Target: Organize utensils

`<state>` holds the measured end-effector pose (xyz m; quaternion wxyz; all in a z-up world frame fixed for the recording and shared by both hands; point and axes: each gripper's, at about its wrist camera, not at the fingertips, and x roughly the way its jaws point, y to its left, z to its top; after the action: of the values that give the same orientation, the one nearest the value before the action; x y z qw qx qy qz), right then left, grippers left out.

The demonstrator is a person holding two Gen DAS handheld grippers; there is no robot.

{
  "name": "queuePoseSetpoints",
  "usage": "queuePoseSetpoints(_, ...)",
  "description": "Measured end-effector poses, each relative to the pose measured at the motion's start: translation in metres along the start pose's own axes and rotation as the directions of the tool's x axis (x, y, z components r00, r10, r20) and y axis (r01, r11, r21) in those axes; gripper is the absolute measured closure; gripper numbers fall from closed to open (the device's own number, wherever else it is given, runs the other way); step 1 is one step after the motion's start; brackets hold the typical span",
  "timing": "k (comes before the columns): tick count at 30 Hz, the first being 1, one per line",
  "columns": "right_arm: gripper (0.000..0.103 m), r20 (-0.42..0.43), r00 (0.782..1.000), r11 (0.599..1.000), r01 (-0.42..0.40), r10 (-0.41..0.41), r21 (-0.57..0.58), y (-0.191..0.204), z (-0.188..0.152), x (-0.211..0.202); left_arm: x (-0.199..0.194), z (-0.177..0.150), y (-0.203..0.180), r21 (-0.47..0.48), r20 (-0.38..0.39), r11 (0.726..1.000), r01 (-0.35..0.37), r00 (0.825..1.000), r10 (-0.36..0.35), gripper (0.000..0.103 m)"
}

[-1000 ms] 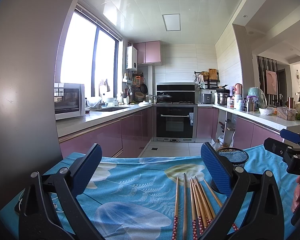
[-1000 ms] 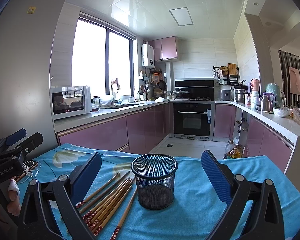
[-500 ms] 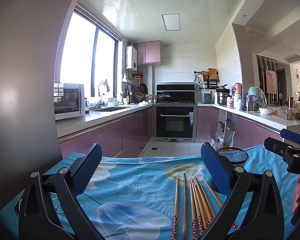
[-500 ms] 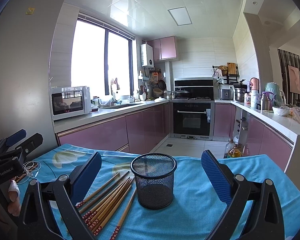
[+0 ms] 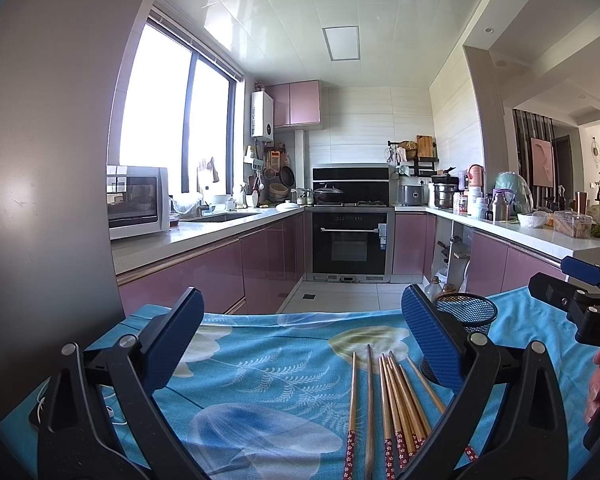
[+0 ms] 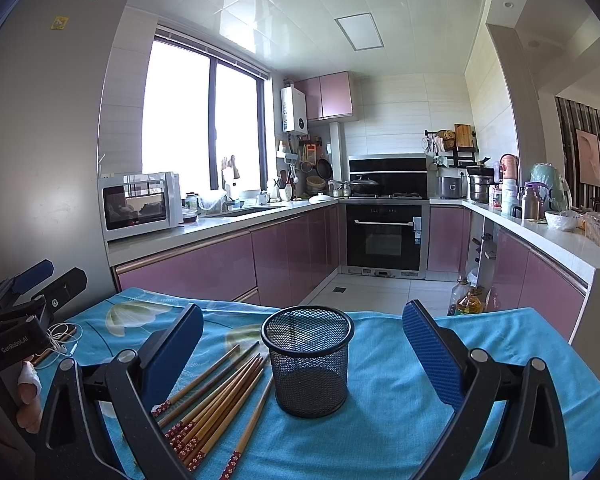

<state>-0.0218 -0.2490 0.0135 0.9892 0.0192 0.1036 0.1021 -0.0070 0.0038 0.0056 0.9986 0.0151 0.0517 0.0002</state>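
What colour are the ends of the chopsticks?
Red with tiny white flowers on the chopsticks; the right wrist view shows it best.

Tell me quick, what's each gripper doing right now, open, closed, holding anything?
Left gripper: open, holding nothing, above the chopsticks.
Right gripper: open, holding nothing, facing the mesh cup.

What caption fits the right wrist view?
Open right gripper faces an upright, empty mesh cup beside loose chopsticks on a blue cloth.

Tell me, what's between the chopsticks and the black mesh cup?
Nothing but bare blue tablecloth. In the right wrist view the chopsticks lie just left of the mesh cup, a thin strip of cloth between them.
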Motion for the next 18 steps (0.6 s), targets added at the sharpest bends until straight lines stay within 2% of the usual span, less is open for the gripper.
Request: queuePoseSetpoints(18, 0.006, -0.01, 1.0, 1.0, -0.006, 0.006, 0.009, -0.001, -0.0029, 0.0, -0.0006, 0.0, -0.0004, -0.002, -0.002, 1.0, 0.001, 1.0, -0.001, 0.006)
